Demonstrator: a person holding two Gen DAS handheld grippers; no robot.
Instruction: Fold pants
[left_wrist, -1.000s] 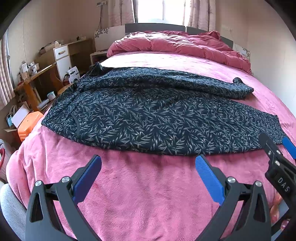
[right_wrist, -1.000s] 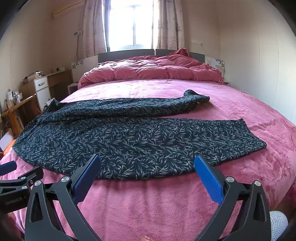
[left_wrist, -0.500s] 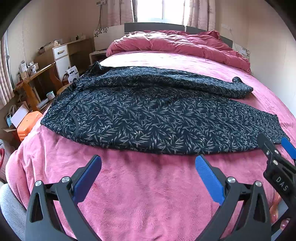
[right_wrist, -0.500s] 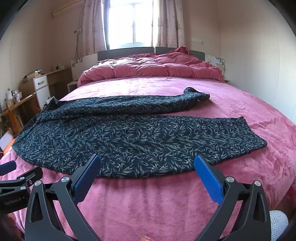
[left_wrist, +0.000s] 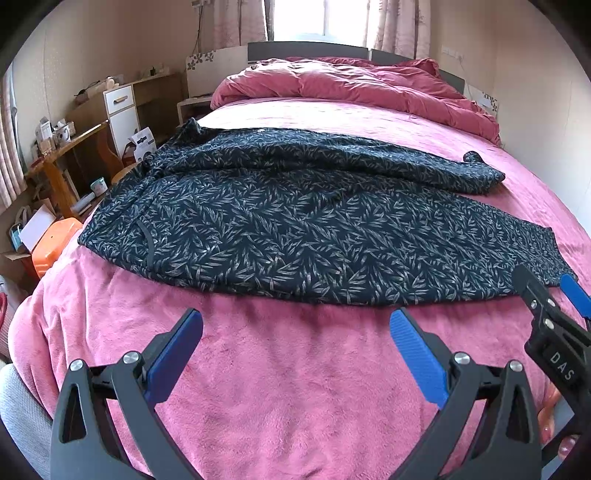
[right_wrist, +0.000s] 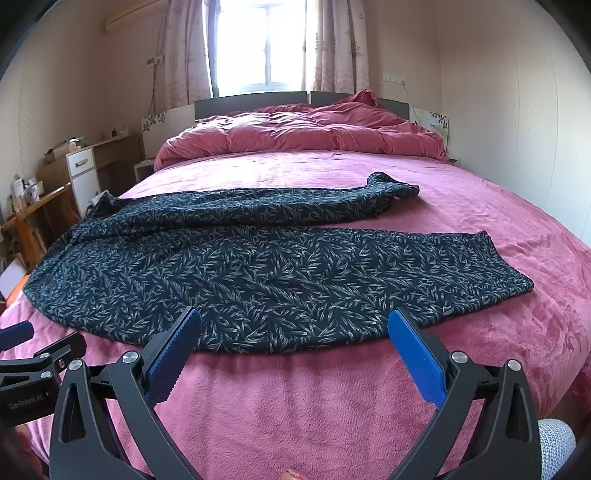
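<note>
Both tools nudged toward pants (left_wrist: 295, 229), seemingly.

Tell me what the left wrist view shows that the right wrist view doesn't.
Left wrist only: the orange box on the floor by the bed's edge.
Right wrist only: the window above the headboard, seen whole.
Both: the leaf-print pants spread flat on the pink bedspread, both legs apart, and each open claw, left claw, right claw, short of the fabric.
</note>
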